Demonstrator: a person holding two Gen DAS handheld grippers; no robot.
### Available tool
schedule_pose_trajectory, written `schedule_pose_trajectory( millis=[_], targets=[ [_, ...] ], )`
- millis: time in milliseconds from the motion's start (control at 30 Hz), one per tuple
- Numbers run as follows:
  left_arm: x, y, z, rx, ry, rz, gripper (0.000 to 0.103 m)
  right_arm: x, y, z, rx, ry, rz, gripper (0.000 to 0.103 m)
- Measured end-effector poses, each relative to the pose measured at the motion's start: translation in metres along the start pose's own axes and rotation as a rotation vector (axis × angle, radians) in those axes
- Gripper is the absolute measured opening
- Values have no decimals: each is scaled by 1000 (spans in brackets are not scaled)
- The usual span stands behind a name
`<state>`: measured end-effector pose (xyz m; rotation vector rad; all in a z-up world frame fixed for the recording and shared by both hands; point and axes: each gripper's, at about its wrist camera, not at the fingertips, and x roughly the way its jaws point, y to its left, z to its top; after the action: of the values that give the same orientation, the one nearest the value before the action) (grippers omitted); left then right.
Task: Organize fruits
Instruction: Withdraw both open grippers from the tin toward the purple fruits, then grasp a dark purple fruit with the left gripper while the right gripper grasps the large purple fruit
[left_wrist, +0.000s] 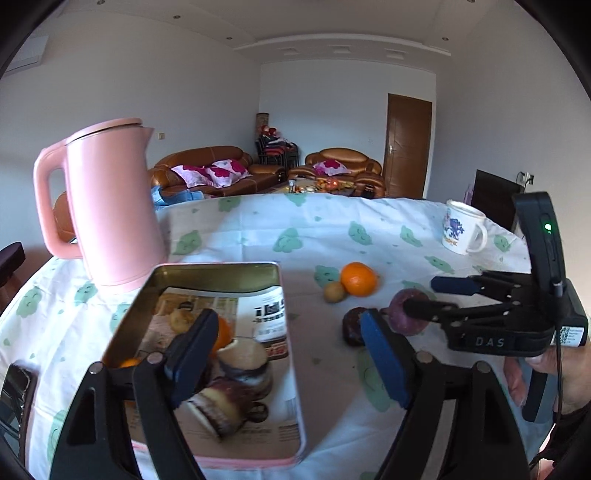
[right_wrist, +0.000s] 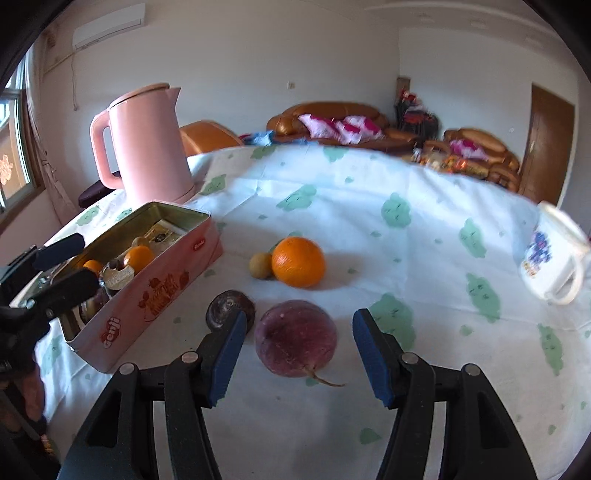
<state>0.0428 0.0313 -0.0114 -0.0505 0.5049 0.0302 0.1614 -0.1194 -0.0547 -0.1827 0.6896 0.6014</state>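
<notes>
Now both grippers stand open, nothing between the pads. Right gripper (right_wrist: 297, 354) points down at a purple passion fruit (right_wrist: 295, 338) lying on the tablecloth (right_wrist: 424, 258) just ahead of its fingertips, untouched; a darker fruit (right_wrist: 227, 308) sits by its left finger, an orange (right_wrist: 298, 262) and small brown fruit (right_wrist: 259, 264) farther ahead. Left gripper (left_wrist: 291, 354) hangs over the pink tin (left_wrist: 291, 369), which holds fruit.

Both grippers are black plastic linkages with round silver pivot pins and blue ribbed pads on the fingers. The right gripper (left_wrist: 439, 295) bears white "DAS" lettering, a white label, a thin black cable and an upright black unit with a green light.
</notes>
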Motion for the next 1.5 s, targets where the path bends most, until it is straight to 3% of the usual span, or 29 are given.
schedule_pose_trajectory(
  millis=[100,333,500,600,700,933,1133,1367,1500],
  targets=[
    [8,-7,2,6,10,-6,82,13,4,-1,-24,44,-26,62],
    [16,-21,7,28,29,-37,82,17,-12,-5,58,64,57,55],
    [29,-44,11,79,54,-67,81,4,-20,-9,51,36,-84,55],
    [42,-59,12,107,96,-93,71,1,-38,-11,85,35,-134,55],
    [59,-72,12,135,155,-115,65,-3,-50,-12,129,30,-117,55],
    [91,-76,10,137,265,-110,46,-3,-43,-12,102,27,-106,55],
    [101,-78,12,162,287,-70,46,-2,-47,-12,119,34,-89,55],
    [112,-67,12,125,324,-39,46,1,-45,-12,112,47,-92,56],
    [113,-62,13,102,323,-27,30,0,-44,-12,108,42,-93,55]
  ],
)
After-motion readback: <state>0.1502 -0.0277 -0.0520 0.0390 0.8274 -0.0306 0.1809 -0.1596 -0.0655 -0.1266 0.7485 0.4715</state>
